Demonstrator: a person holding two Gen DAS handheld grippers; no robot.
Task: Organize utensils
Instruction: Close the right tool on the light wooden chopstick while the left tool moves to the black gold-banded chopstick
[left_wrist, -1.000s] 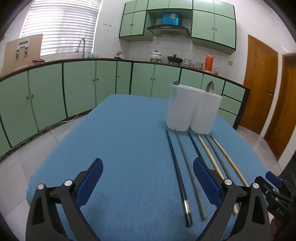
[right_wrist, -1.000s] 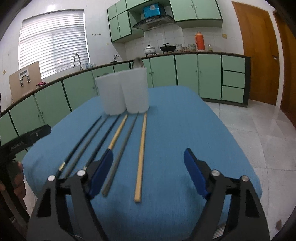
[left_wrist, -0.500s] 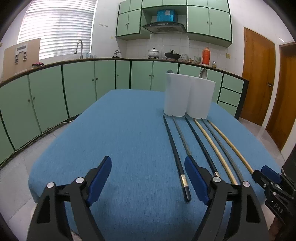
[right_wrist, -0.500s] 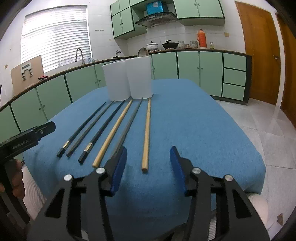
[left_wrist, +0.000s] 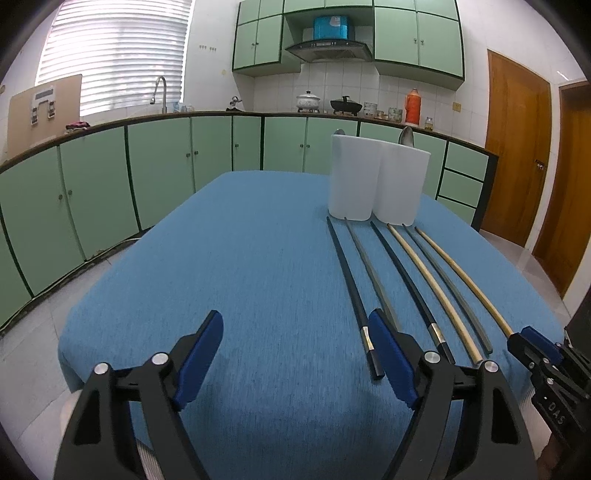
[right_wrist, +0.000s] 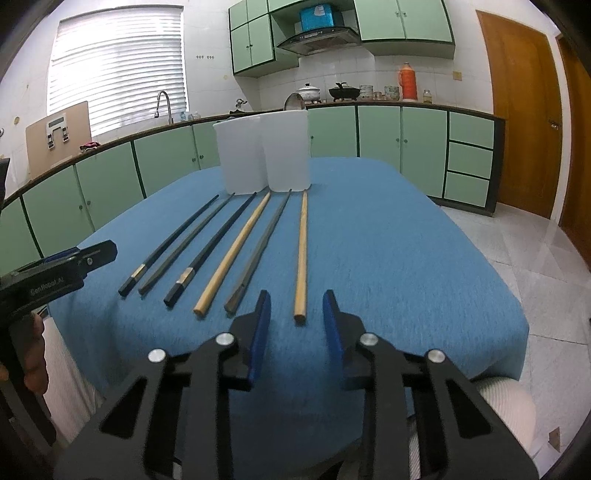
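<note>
Six chopsticks lie side by side on the blue-covered surface (right_wrist: 388, 240), their far tips pointing at a white two-compartment holder (right_wrist: 264, 151) that stands upright beyond them. The left hand-held gripper (left_wrist: 295, 354) hovers low over the near edge of the surface with its blue-padded fingers (left_wrist: 199, 354) spread wide and nothing between them; the outermost black chopstick (left_wrist: 349, 288) ends just ahead of its right finger, and the others fan out to that side. The right hand-held gripper (right_wrist: 295, 325) sits at the near edge with its fingers (right_wrist: 260, 325) partly drawn together, a narrow gap remaining, clamped on nothing. The near end of the rightmost wooden chopstick (right_wrist: 303, 251) lies directly ahead of that gap, just short of the fingertips and apart from them. To its left lie a grey chopstick (right_wrist: 258, 251) and a second wooden chopstick (right_wrist: 232, 251). A spoon bowl (left_wrist: 406, 136) shows above the holder's rim.
</note>
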